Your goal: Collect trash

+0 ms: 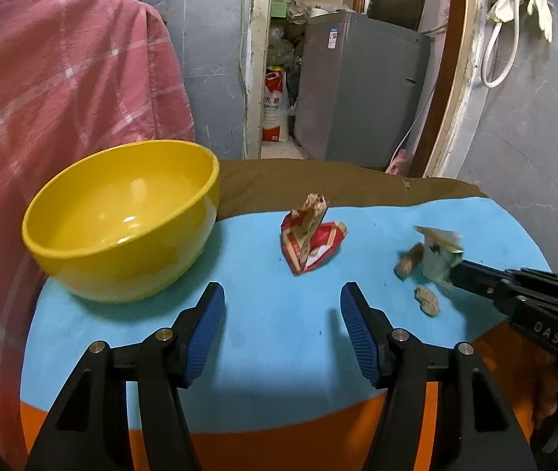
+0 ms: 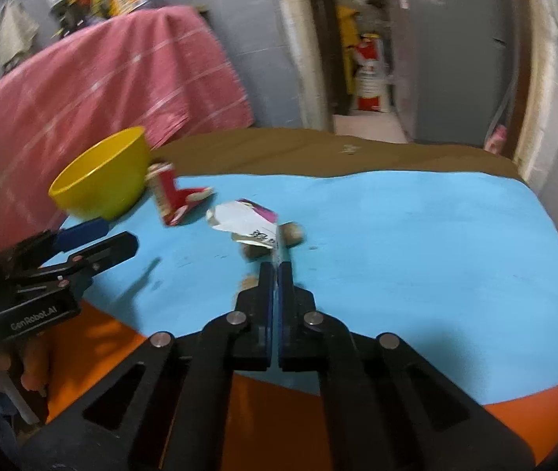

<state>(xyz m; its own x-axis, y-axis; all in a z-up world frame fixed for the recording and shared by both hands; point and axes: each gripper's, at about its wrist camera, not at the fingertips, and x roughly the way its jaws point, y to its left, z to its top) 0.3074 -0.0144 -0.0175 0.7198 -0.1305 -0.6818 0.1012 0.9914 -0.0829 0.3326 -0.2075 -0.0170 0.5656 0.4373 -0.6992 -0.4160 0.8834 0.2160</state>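
R gripper (image 2: 277, 269) clamped on white paper scrap (image 2: 245, 221) mid blue mat (image 2: 416, 235), L gripper (image 1: 282, 314) open & empty; I lift straight, carry to yellow bowl (image 2: 102, 176) w/o snagging red wrapper (image 2: 178, 200).

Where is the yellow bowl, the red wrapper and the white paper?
yellow bowl (image 1: 121, 259), left wrist view, outer front wall.
red wrapper (image 1: 320, 249), left wrist view, red flap.
white paper (image 2: 239, 218), right wrist view, white middle.

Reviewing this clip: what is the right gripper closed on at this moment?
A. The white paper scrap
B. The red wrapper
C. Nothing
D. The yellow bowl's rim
A: the right gripper has its jaws pinched together on the edge of the white paper scrap, with the red wrapper lying apart.
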